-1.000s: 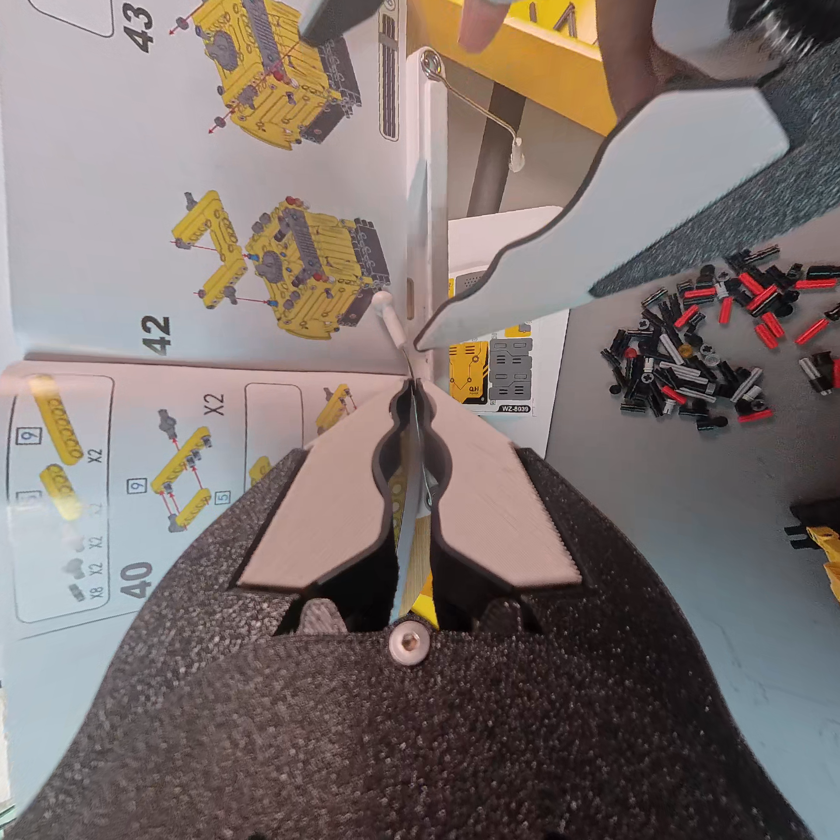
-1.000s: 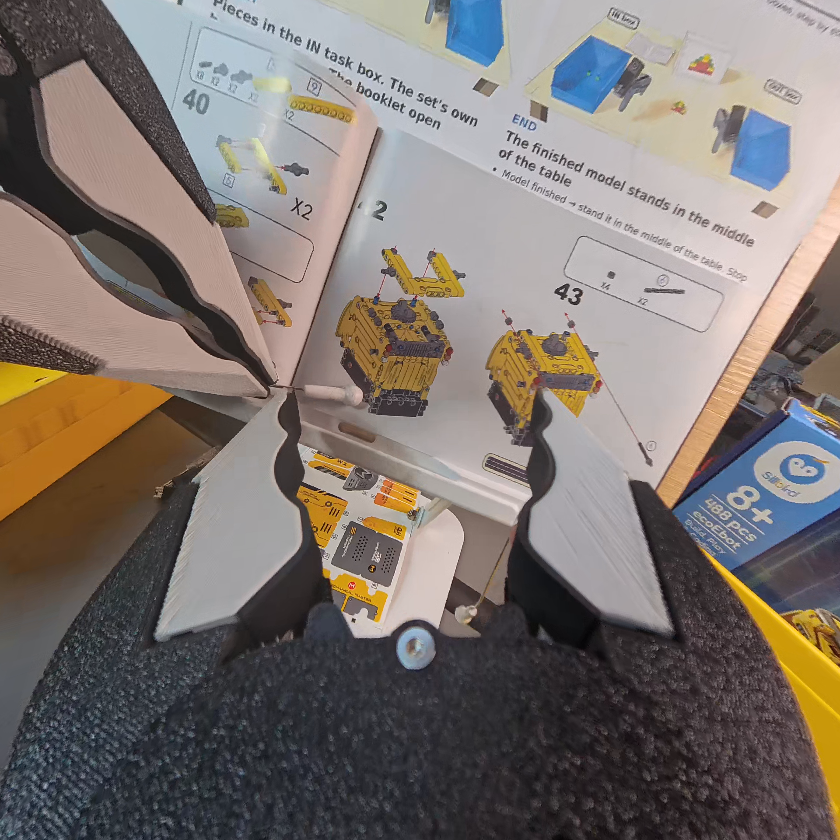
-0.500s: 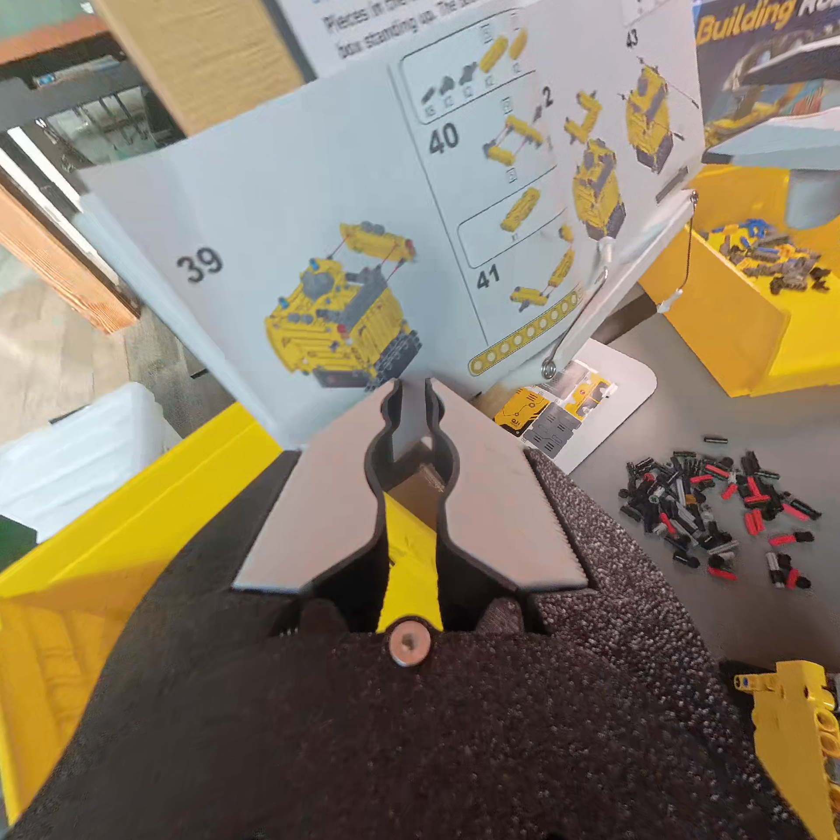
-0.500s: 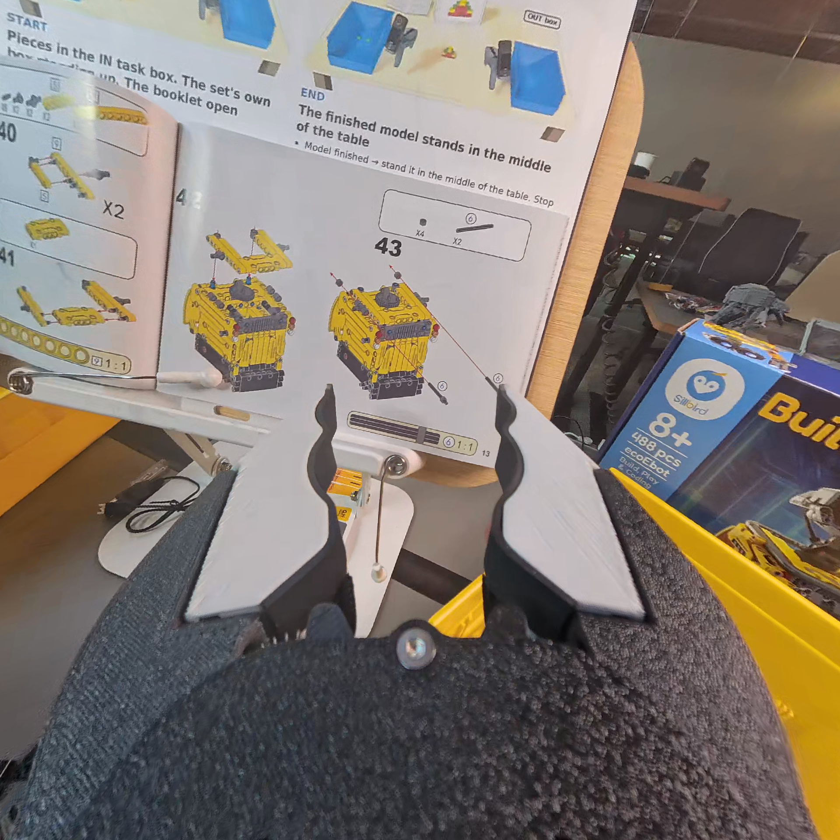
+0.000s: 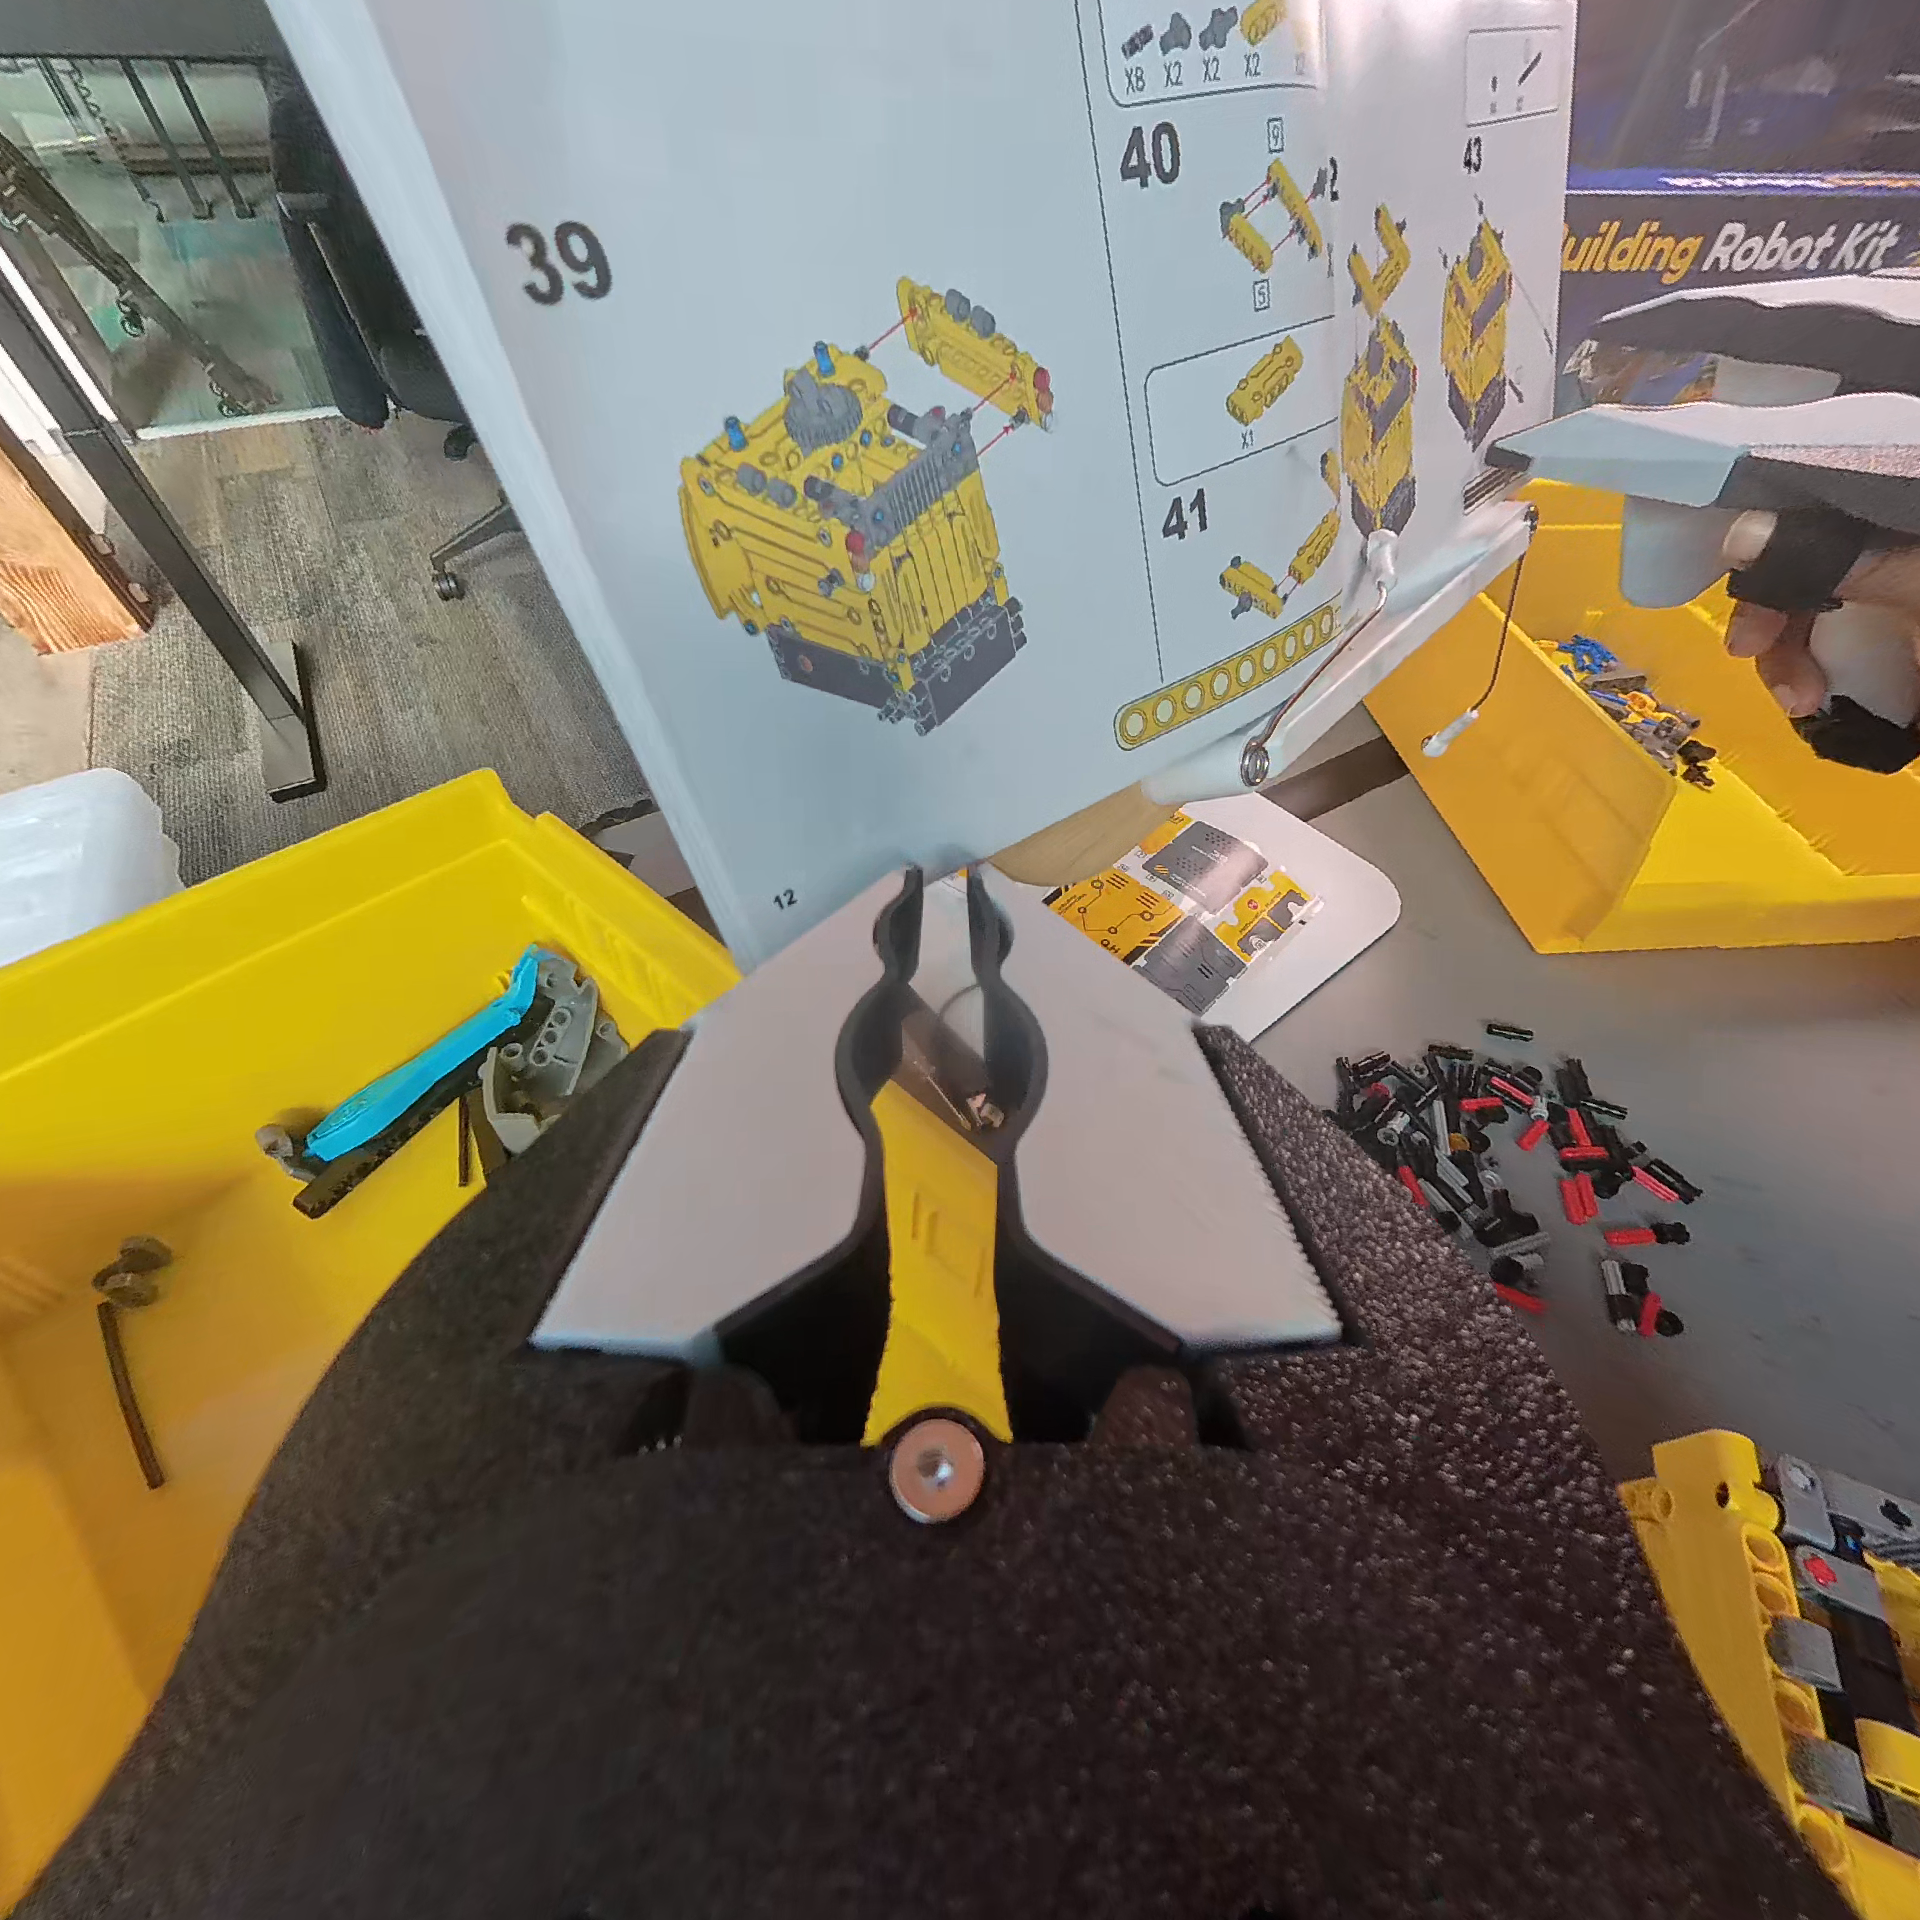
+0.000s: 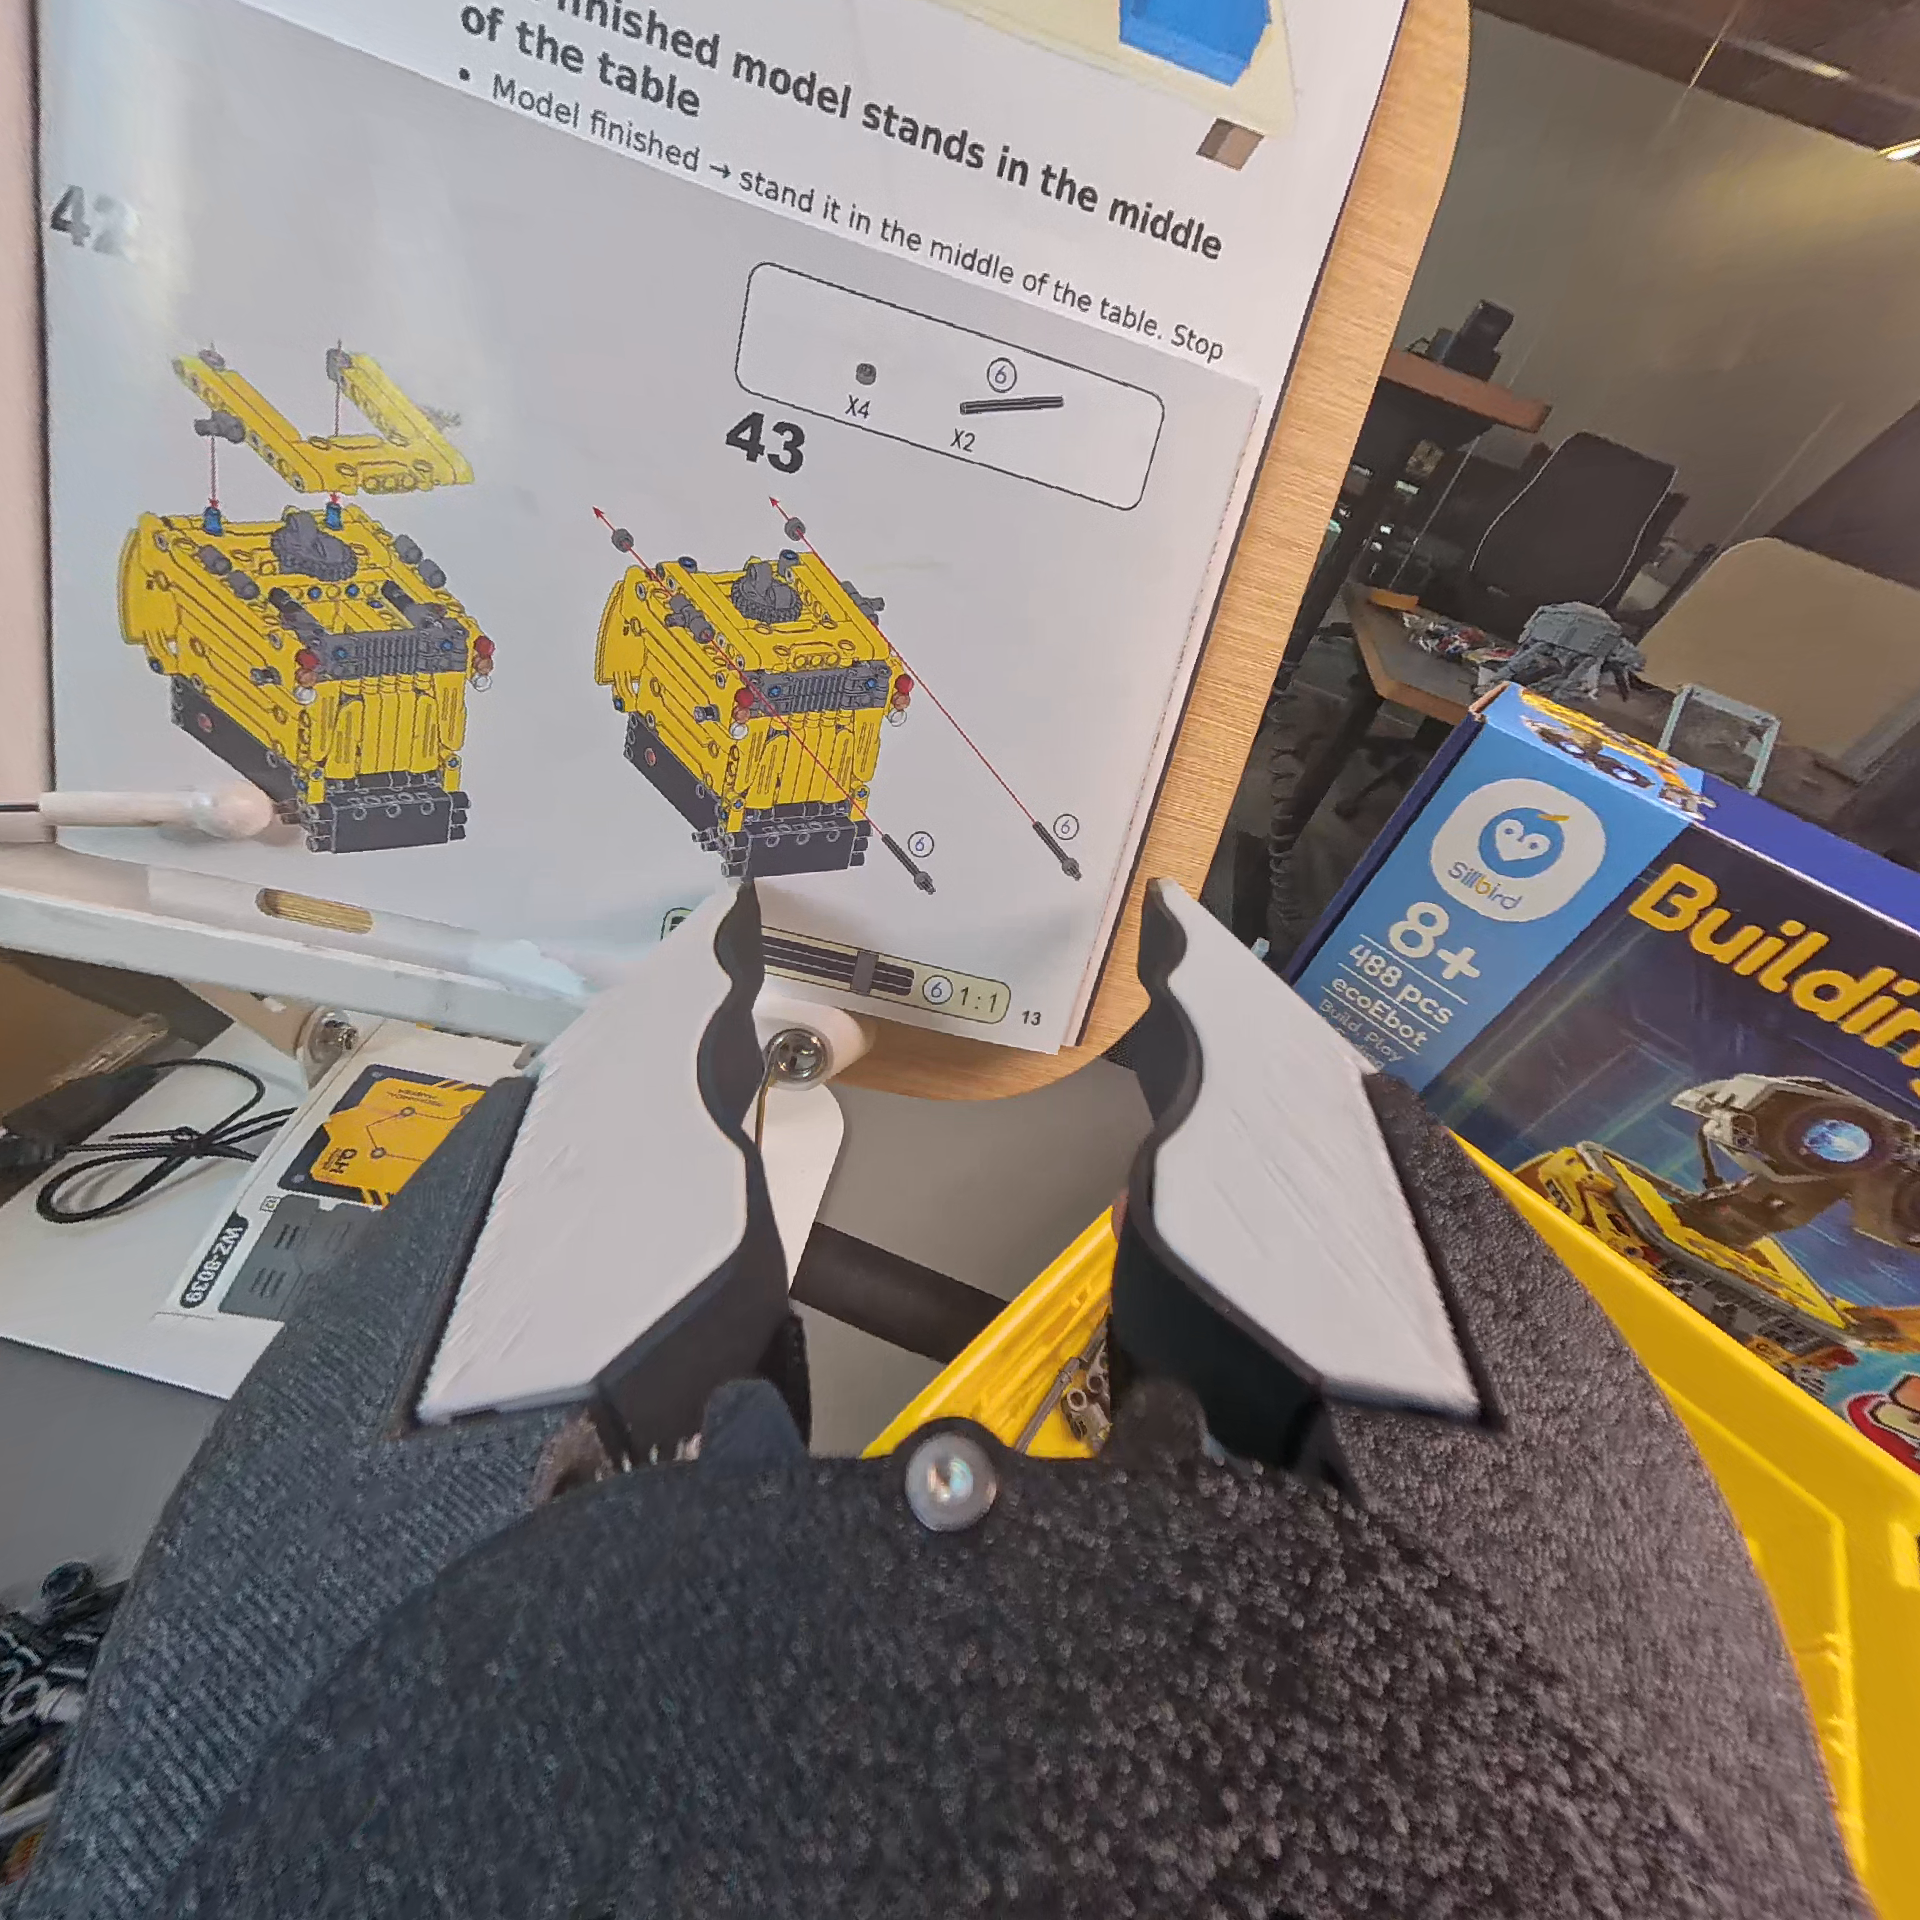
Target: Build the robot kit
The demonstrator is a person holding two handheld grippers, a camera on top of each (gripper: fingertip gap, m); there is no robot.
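An open instruction booklet (image 5: 831, 416) stands on a white stand with a ledge (image 5: 1403, 623). My left gripper (image 5: 943, 883) sits just below the bottom edge of the booklet's left page. Its jaws stand a narrow gap apart, with nothing between them. A wire page holder (image 5: 1382, 561) rests on the booklet near its fold. My right gripper (image 6: 945, 904) is wide open and empty. It faces the lower edge of the right page (image 6: 623, 623), above a yellow bin (image 6: 1818, 1558). It also shows at the far right of the left wrist view (image 5: 1662, 457), held by a hand (image 5: 1808, 623).
A yellow bin (image 5: 312, 935) at the left holds a blue piece (image 5: 436, 1070) and grey parts. Black and red pins (image 5: 1507, 1143) lie on the grey table. A partly built yellow model (image 5: 1787, 1621) is at the lower right. A blue kit box (image 6: 1662, 987), sticker sheet (image 6: 343, 1164) and black cable (image 6: 135, 1143) are nearby. Spacing between my two grippers at the tips: around 30 cm. Measured from the fingertips, the partly built yellow model (image 5: 1787, 1621) is 20 cm or so from the left gripper and 30 cm from the right.
My left gripper has let go of the page it pinched and drawn back to the left. The page now lies open on the left. My right gripper has moved right and stayed open.
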